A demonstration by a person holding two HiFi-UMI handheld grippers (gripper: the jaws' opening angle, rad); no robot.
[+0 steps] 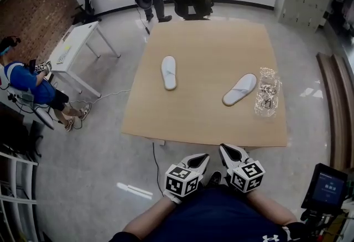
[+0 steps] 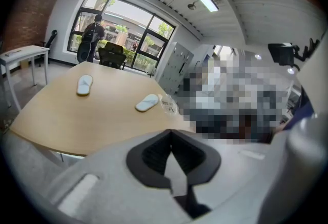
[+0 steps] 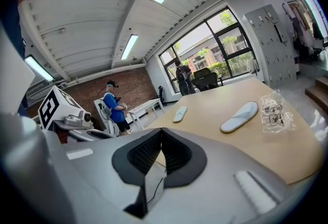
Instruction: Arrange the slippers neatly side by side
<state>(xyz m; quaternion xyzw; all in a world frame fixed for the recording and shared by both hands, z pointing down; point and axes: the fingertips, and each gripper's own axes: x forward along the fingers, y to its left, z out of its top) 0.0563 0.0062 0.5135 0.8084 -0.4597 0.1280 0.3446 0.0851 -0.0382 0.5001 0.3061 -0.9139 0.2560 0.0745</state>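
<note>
Both claws shut and empty, short of the tabletop — no slipper reached yet.

The left claw and right claw hang close together by the person's body, off the near edge of the tabletop. Each has its jaws pressed together with nothing between them. Out on the wood the two slippers lie well apart. The left slipper sits mid-table, lying near to far. The right slipper lies at a slant to its right, just beside a crumpled clear bag by the right edge. I read this as the approach step, with the arranging itself not begun. The next move calls for opening one claw, reaching over the near edge and taking a slipper — probably the slanted right one, which needs turning parallel and setting close beside the left.
</note>
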